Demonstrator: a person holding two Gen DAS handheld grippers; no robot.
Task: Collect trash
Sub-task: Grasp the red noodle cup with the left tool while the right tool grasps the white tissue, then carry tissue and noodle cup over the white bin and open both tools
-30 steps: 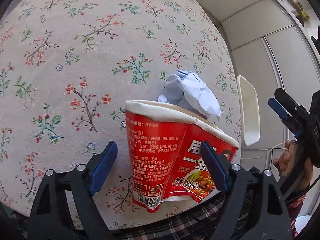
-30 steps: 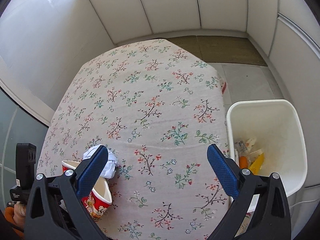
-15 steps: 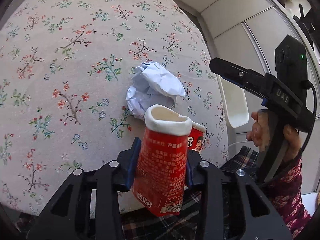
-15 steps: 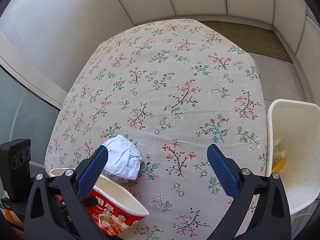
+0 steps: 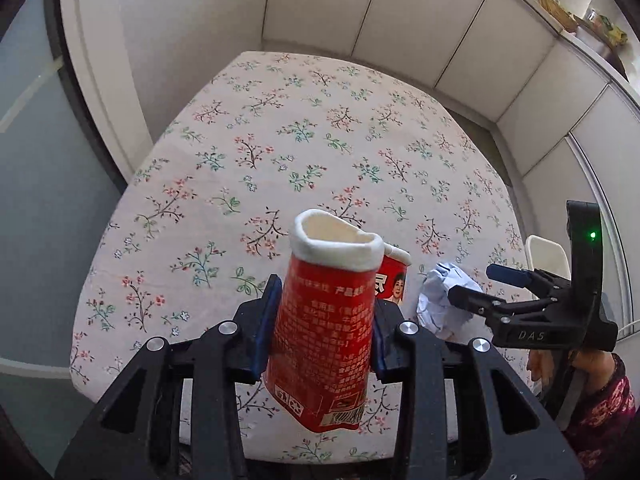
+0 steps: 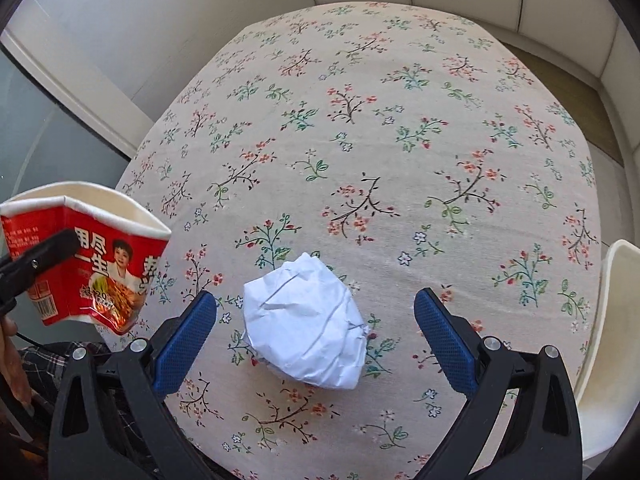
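Already the left gripper (image 5: 322, 322) was clenched on the crushed noodle cup (image 5: 326, 320), clear of the table (image 5: 280, 152). Right gripper (image 6: 316, 330), released, straddled the paper ball (image 6: 306, 320); it should close centred, gently.

Noodle cup (image 6: 86, 256), red paper: large white Chinese characters "用尽" over "一生" beside a printed portrait; a barcode at the lower left corner; digits "20" on the noodle picture, the rest blurred. Same cup in the left wrist view: columns of small white Chinese print, too fine to read. Right gripper (image 5: 490, 288) body: embossed letters "DAS".
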